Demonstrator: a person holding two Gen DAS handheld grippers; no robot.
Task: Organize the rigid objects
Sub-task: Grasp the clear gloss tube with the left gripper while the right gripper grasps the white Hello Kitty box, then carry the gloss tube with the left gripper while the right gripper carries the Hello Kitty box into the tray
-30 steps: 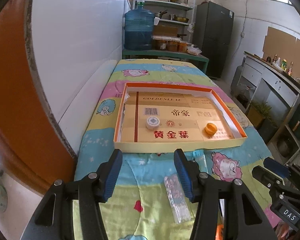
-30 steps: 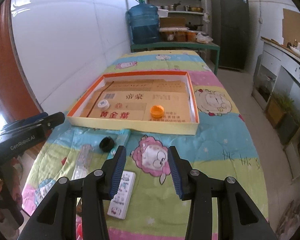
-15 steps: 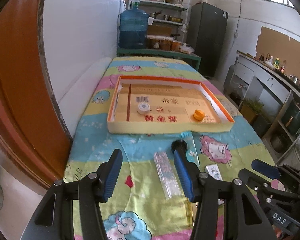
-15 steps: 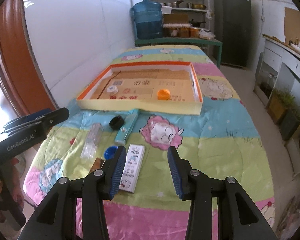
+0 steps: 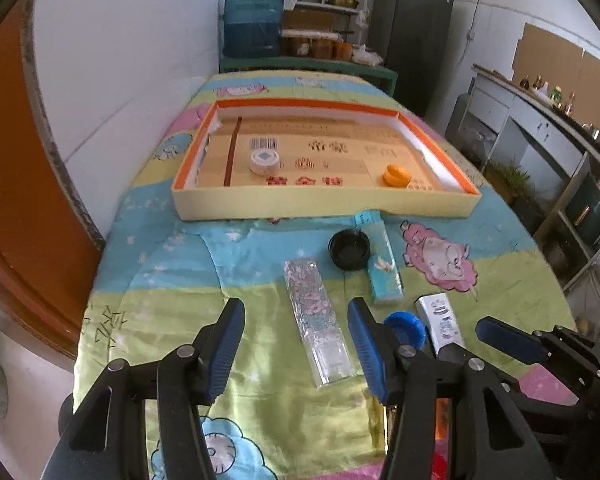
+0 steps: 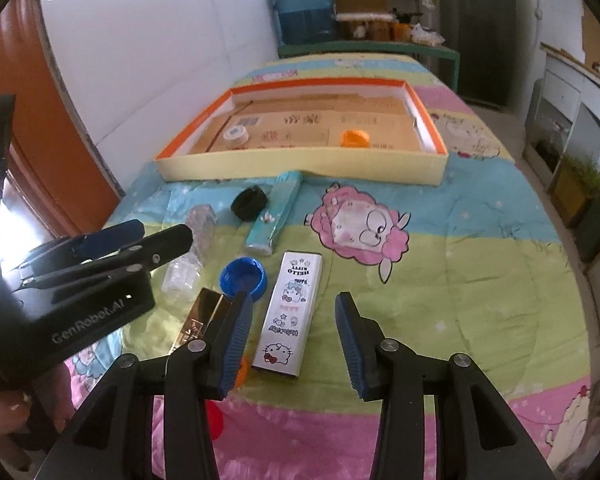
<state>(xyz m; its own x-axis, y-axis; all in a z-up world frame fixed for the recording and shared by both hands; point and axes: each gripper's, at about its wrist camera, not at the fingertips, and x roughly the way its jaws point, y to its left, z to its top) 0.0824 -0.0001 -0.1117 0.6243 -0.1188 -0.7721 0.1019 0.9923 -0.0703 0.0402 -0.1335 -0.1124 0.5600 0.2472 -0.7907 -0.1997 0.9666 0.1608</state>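
An orange-rimmed shallow box (image 5: 324, 204) (image 6: 300, 168) lies on the quilt-covered table, with a white cap (image 5: 264, 161) and an orange cap (image 5: 397, 175) inside. In front of it lie a clear plastic case (image 5: 318, 320), a black cap (image 5: 348, 248), a teal box (image 5: 382, 264), a blue cap (image 6: 243, 279), a white Hello Kitty box (image 6: 290, 312) and a gold box (image 6: 198, 322). My left gripper (image 5: 296, 348) is open above the near end of the clear case. My right gripper (image 6: 294, 340) is open above the Hello Kitty box.
A white wall and an orange door frame (image 5: 16, 184) run along the left. A blue water jug (image 5: 252, 20), shelves and a dark fridge (image 5: 412, 36) stand behind the table. A counter (image 5: 540, 132) runs along the right.
Both grippers have pulled back toward the near edge of the table. More of the loose things in front of the box have come into view. Both stay open.
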